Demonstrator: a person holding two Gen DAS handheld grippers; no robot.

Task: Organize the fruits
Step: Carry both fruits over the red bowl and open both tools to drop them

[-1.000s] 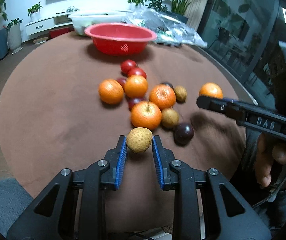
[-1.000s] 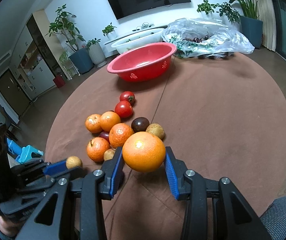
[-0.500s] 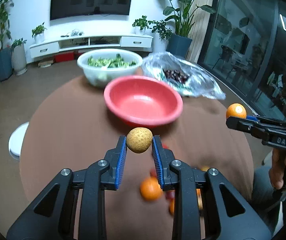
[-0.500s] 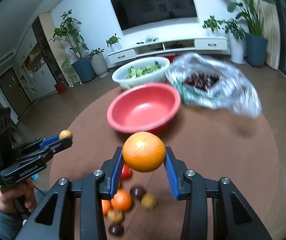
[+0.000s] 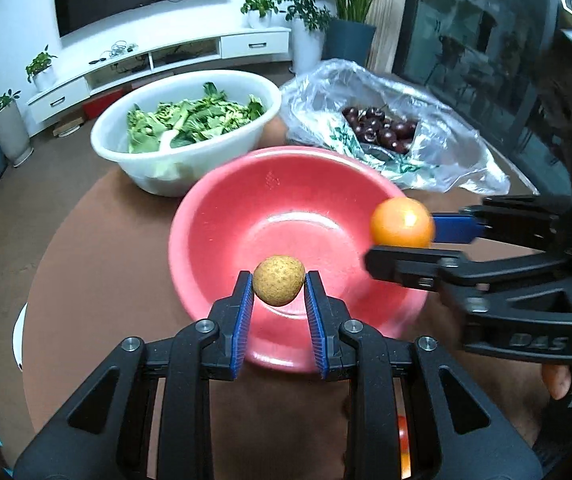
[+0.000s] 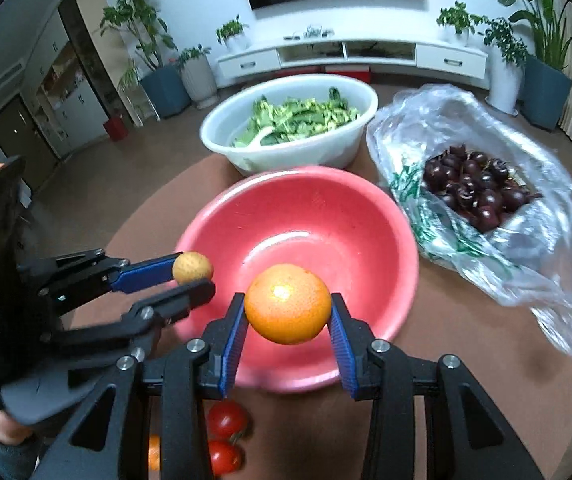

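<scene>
My left gripper (image 5: 278, 289) is shut on a small tan round fruit (image 5: 278, 286), held above the near side of an empty red bowl (image 5: 246, 216). To its right, my right gripper (image 6: 288, 312) is shut on an orange (image 6: 287, 309) over the bowl's near part (image 6: 345, 236). In the left wrist view the orange (image 5: 401, 222) hangs over the bowl's right rim. In the right wrist view the tan fruit (image 6: 192, 267) sits over the bowl's left rim. Two red tomatoes (image 6: 226, 420) and part of another orange (image 6: 154, 453) lie on the table below my right gripper.
A white basin of green leaves (image 5: 184, 128) stands behind the red bowl. A clear plastic bag of dark cherries (image 6: 481, 196) lies to the right. The round table has a brown cloth (image 5: 98, 248). A TV unit and potted plants line the far wall.
Both grippers have carried their fruits away from the pile toward the red bowl, which now lies directly below them. The pile has dropped out of view except for a few pieces.
</scene>
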